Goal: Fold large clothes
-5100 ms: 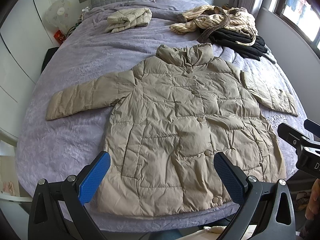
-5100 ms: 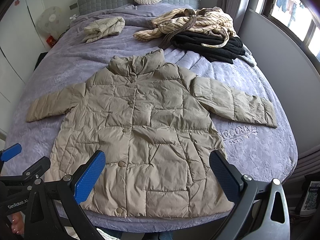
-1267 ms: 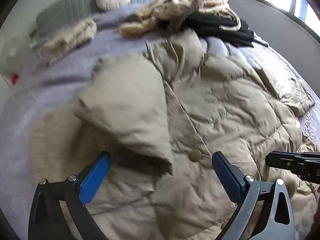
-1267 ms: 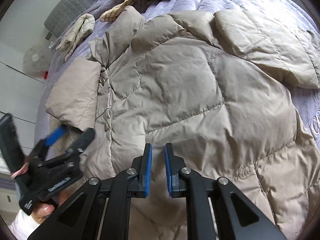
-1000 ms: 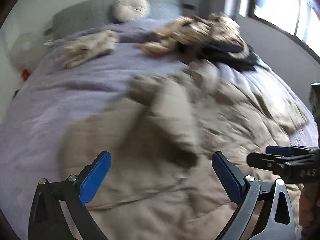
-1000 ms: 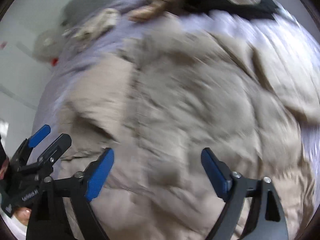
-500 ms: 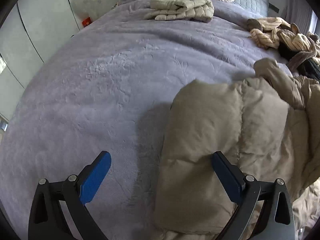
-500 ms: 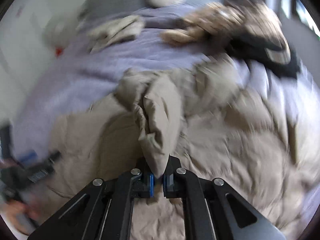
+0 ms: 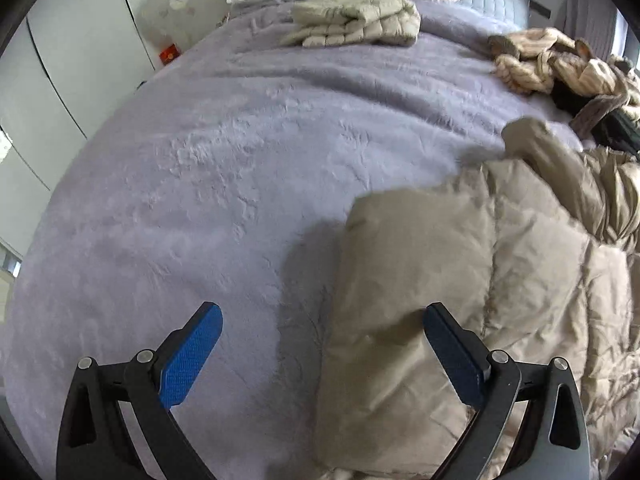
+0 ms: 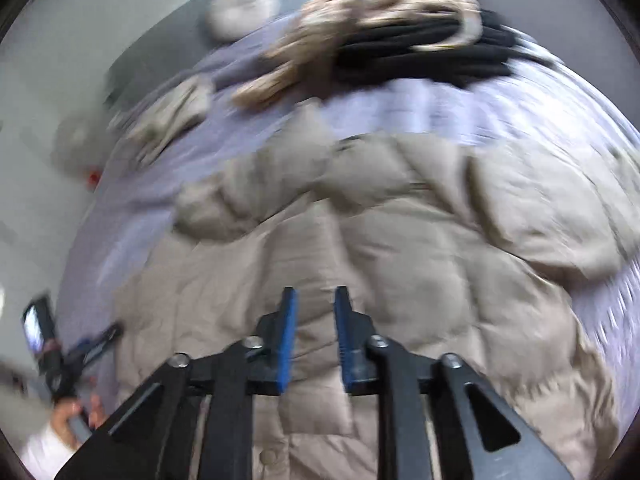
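The beige jacket point(image 9: 460, 280) lies on the purple bed point(image 9: 220, 180), with one sleeve folded over its body. The left hand-held gripper point(image 9: 318, 344) is wide open above the folded edge and holds nothing. The right hand-held gripper point(image 10: 316, 322) is nearly closed, a narrow gap between its pads, nothing in it.

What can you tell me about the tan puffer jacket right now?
The tan puffer jacket is quilted, slightly shiny and puffy, lying on the purple bedspread. One sleeve is folded in over the body, so that side ends in a straight folded edge. The collar bunches toward the headboard. The left gripper is open, straddling the folded edge; whether it touches is unclear. The right gripper, slightly open, holds nothing above the body. The right view is blurred.
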Available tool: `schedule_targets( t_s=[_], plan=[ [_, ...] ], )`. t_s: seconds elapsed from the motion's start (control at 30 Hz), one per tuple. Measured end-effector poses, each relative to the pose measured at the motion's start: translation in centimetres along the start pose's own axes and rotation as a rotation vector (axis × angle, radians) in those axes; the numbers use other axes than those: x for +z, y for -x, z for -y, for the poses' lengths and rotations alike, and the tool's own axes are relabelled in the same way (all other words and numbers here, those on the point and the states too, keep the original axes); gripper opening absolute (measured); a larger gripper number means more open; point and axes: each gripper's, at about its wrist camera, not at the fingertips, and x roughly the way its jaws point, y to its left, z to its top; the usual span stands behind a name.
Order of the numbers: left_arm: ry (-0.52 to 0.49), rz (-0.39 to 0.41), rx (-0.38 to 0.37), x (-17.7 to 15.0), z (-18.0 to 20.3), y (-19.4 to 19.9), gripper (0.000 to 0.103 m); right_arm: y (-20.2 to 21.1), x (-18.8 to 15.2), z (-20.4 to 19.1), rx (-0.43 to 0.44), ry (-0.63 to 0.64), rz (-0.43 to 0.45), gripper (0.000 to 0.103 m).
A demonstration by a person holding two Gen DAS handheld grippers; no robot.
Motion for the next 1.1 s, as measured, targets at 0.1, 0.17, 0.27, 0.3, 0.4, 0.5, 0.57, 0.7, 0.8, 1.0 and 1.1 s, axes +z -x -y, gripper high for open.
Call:
schedule_targets(
  t_s=[0.1, 0.17, 0.27, 0.3, 0.4, 0.5, 0.57, 0.7, 0.8, 1.0, 1.1],
  plan=[
    [0.011, -0.027, 0.014, -1.0, 0.8, -0.9, 0.101, -3.2, -0.9, -1.0, -0.026, 0.099, -0.113, 0.016],
    [0.023, -0.026, 0.018, -1.4, 1.1, -1.1, 0.101, -5.5, -1.4, -0.1, -0.081, 0.104, -0.154, 0.014],
    [0.015, -0.031, 0.018, -1.4, 1.5, -1.6, 0.101, -7.7, -0.7, 2.1, -0.082, 0.047, -0.157, 0.009],
    [0.009, -0.033, 0.022, -1.4, 1.6, -1.7, 0.101, -7.8, -0.4, 2.5, -0.071, 0.028, -0.159, 0.009],
    [-0.011, -0.044, 0.043, -1.3, 1.9, -1.1, 0.101, -7.2, 0.1, 2.9, -0.049, 0.006, -0.169, 0.009],
    [-0.061, -0.049, 0.033, -1.2, 2.8, 0.6, 0.101, -5.4, -0.2, 3.7, -0.024, -0.012, -0.182, 0.014],
    [-0.096, -0.049, 0.015, -1.3, 3.7, 1.8, 0.101, -4.3, -0.6, 4.8, 0.011, -0.055, -0.193, 0.014],
    [-0.178, -0.071, -0.024, -2.1, 6.8, 4.2, 0.101, -2.3, -1.8, 6.8, 0.048, -0.136, -0.216, 0.050],
    [-0.228, -0.094, -0.068, -3.4, 10.0, 5.7, 0.101, -1.0, -2.7, 8.0, 0.057, -0.161, -0.227, 0.053],
    [-0.328, -0.129, -0.134, -6.3, 16.7, 8.0, 0.101, 1.8, -4.4, 11.0, 0.075, -0.203, -0.248, 0.069],
    [-0.342, -0.158, -0.170, -7.1, 19.4, 8.8, 0.101, 3.1, -4.5, 13.0, 0.082, -0.231, -0.236, 0.080]
  ],
)
